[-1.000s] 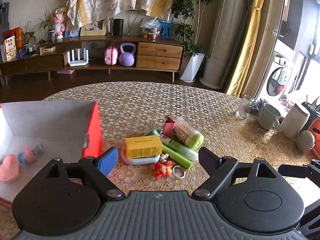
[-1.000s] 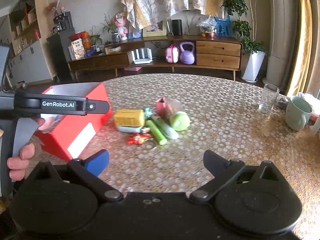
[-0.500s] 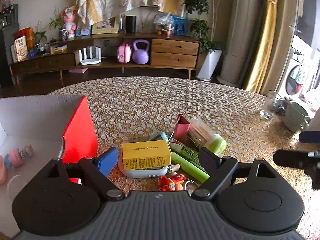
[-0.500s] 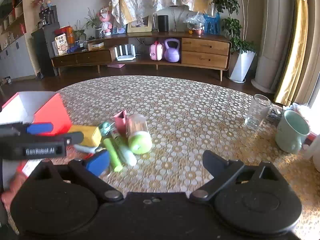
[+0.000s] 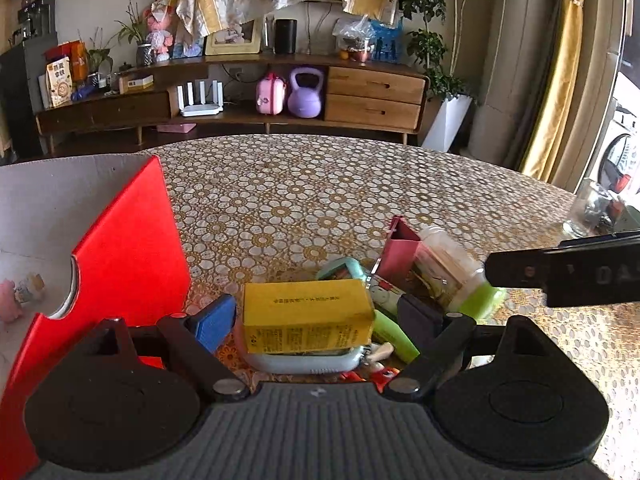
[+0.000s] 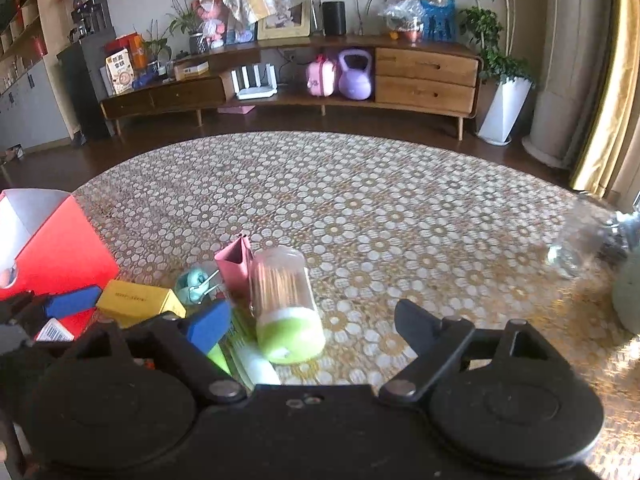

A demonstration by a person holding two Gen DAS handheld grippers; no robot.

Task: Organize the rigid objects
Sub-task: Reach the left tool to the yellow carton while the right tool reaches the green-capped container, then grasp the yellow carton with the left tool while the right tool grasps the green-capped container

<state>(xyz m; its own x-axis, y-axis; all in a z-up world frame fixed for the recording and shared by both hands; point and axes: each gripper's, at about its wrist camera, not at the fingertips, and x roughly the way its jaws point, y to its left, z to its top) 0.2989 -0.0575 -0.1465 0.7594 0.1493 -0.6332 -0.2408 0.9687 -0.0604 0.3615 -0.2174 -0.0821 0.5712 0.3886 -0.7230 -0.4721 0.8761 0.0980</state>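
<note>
A pile of small items lies on the patterned table (image 5: 304,184). My left gripper (image 5: 316,322) is open and straddles a yellow box (image 5: 308,316) that rests on a pale flat case (image 5: 304,362); its pads stand clear of the box. My right gripper (image 6: 312,326) has its jaws closing around a clear jar with a green lid (image 6: 286,304), which lies on its side; the pads do not touch it. A pink box (image 6: 236,264), a teal item (image 6: 194,280) and green tubes (image 5: 394,336) lie close by.
A red box (image 5: 132,252) with an open grey inside stands left of the pile, with small pink toys in it. A drinking glass (image 6: 576,248) and a pale green mug (image 6: 628,292) stand at the table's right edge. The right gripper's body (image 5: 568,276) reaches in beside the jar.
Both grippers have come down and closer to the pile. The left now straddles the yellow box. The right swung over to the jar and its jaws have narrowed a little.
</note>
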